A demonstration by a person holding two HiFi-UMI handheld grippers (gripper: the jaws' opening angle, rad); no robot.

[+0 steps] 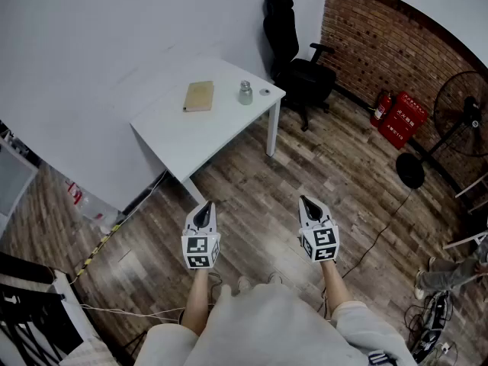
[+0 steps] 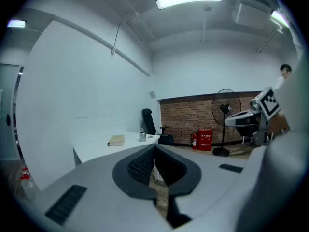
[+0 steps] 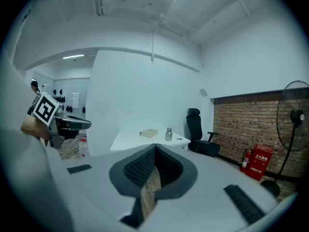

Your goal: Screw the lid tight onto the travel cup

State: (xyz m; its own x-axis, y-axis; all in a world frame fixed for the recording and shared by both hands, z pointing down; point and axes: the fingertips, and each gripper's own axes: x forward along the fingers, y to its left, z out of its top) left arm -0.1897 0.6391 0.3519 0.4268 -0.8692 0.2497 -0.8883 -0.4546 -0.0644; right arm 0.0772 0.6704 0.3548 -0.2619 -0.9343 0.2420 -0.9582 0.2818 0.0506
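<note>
A small metal travel cup (image 1: 245, 92) stands on the white table (image 1: 191, 132) near its far right corner; its lid (image 1: 264, 92) lies flat just right of it. The cup also shows far off in the left gripper view (image 2: 142, 136) and the right gripper view (image 3: 168, 134). My left gripper (image 1: 204, 207) and right gripper (image 1: 306, 202) hang side by side over the wooden floor, well short of the table. Both are shut with nothing between the jaws. In its own view the left gripper (image 2: 155, 148) has its tips together, and so does the right gripper (image 3: 155, 148).
A tan book (image 1: 199, 96) lies on the table left of the cup. A black office chair (image 1: 293, 63) stands right of the table by the brick wall. Red fire extinguishers (image 1: 398, 118) and a standing fan (image 1: 457, 120) are at the right. Cables run across the floor.
</note>
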